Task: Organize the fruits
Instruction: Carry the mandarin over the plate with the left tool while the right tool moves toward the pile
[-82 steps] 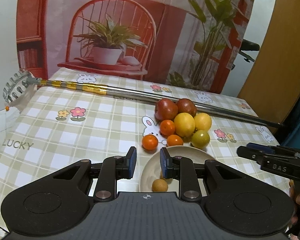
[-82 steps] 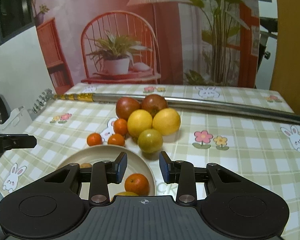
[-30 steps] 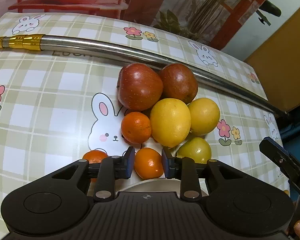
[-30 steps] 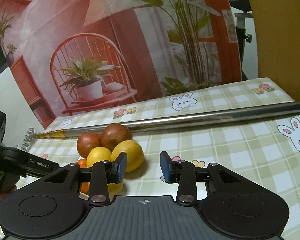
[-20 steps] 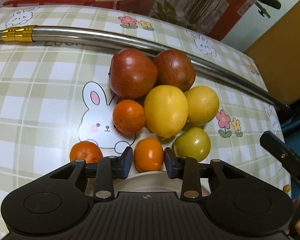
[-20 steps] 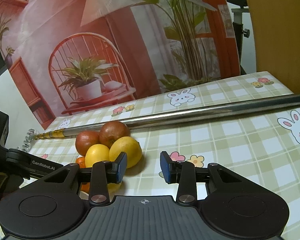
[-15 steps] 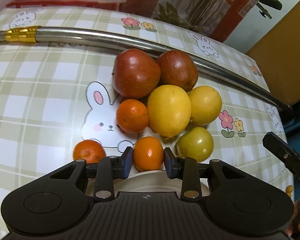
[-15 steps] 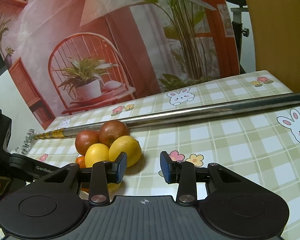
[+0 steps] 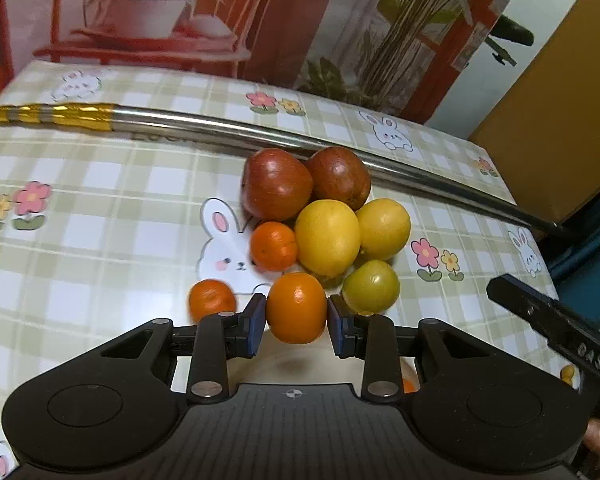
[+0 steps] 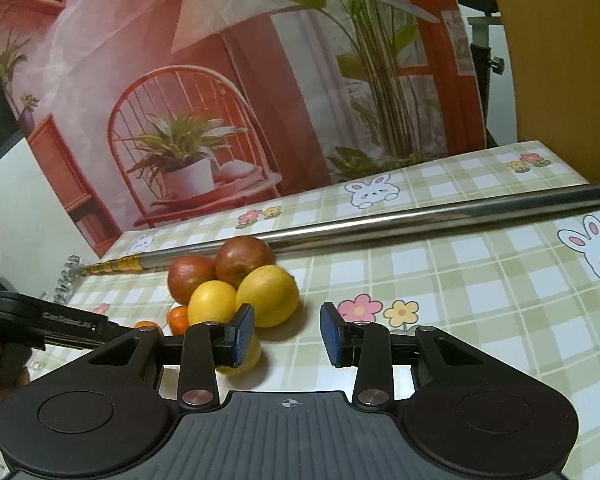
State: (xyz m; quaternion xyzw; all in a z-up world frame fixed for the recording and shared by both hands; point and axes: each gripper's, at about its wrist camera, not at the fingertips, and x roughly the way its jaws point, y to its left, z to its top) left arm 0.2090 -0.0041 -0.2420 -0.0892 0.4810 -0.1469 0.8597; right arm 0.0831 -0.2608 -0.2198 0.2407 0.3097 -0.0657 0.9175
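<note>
My left gripper (image 9: 296, 324) is shut on a small orange (image 9: 296, 306), held just above the pale plate (image 9: 300, 364) at the near edge. Behind it on the checked cloth lies the fruit pile: two red apples (image 9: 278, 184), two yellow fruits (image 9: 327, 236), a green one (image 9: 371, 286) and two small oranges (image 9: 273, 246). My right gripper (image 10: 287, 332) hovers to the right of the pile, shut, with nothing between its pads. The apples (image 10: 244, 260) and a yellow fruit (image 10: 268, 294) lie ahead of it to the left.
A long steel pole (image 9: 220, 128) with a gold end lies across the cloth behind the fruit. A printed backdrop stands at the table's far edge. The right gripper's black body (image 9: 552, 328) reaches in from the right. Bare cloth (image 10: 480, 300) lies right of the pile.
The left gripper closed on the nearest small orange, then rose and drew back with it off the cloth. The right gripper stayed put.
</note>
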